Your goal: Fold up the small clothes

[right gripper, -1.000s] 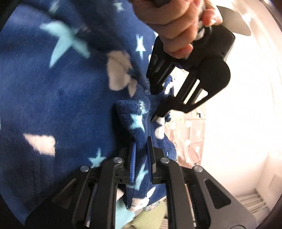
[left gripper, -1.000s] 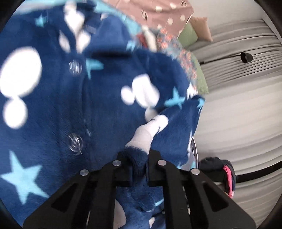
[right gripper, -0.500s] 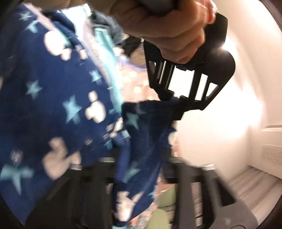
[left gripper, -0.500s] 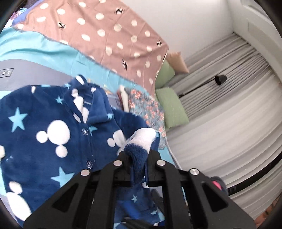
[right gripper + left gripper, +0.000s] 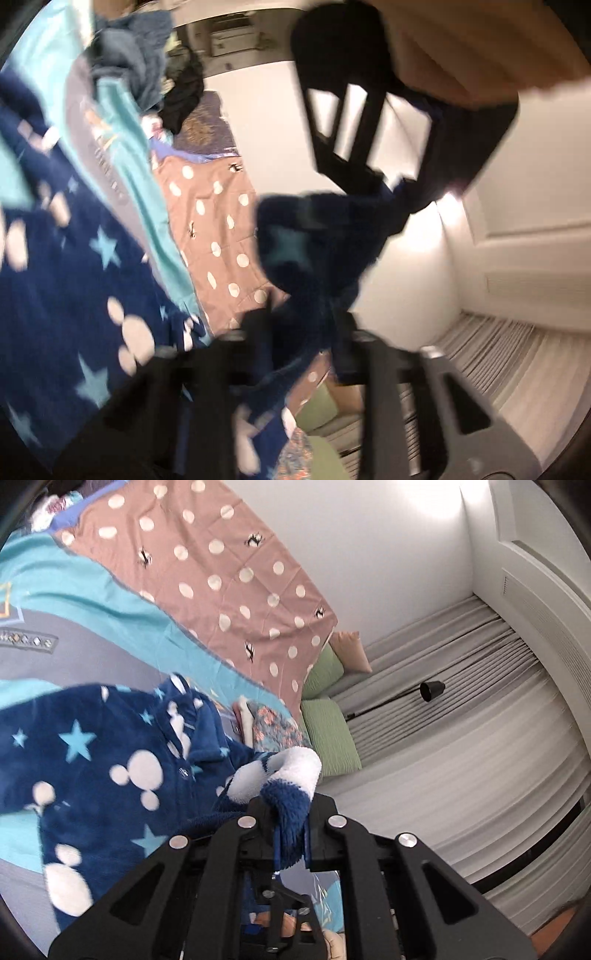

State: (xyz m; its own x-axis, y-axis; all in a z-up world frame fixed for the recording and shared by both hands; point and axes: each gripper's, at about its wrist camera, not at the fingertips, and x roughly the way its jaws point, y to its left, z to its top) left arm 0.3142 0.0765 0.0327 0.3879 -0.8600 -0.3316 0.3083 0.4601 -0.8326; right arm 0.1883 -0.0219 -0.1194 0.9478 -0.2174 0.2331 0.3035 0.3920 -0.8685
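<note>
A navy fleece baby garment (image 5: 110, 775) with white dots and light blue stars lies on the bed; it also shows in the right wrist view (image 5: 74, 280). My left gripper (image 5: 290, 812) is shut on a fold of its edge with a white patch, lifted off the bed. My right gripper (image 5: 303, 325) is shut on another bunched fold of the same garment; this view is blurred. The left gripper (image 5: 369, 122) shows above it in the right wrist view, held by a hand.
The garment rests on a teal and grey blanket (image 5: 74, 602). A brown dotted blanket (image 5: 229, 572) lies beyond. Green cushions (image 5: 328, 734) and a floral cloth (image 5: 277, 731) sit near grey curtains (image 5: 461, 701). Dark clothes (image 5: 147, 66) are piled at the far end.
Both grippers have lifted and pulled back from the garment body with their folds still held. The bed, blankets and room have come into view.
</note>
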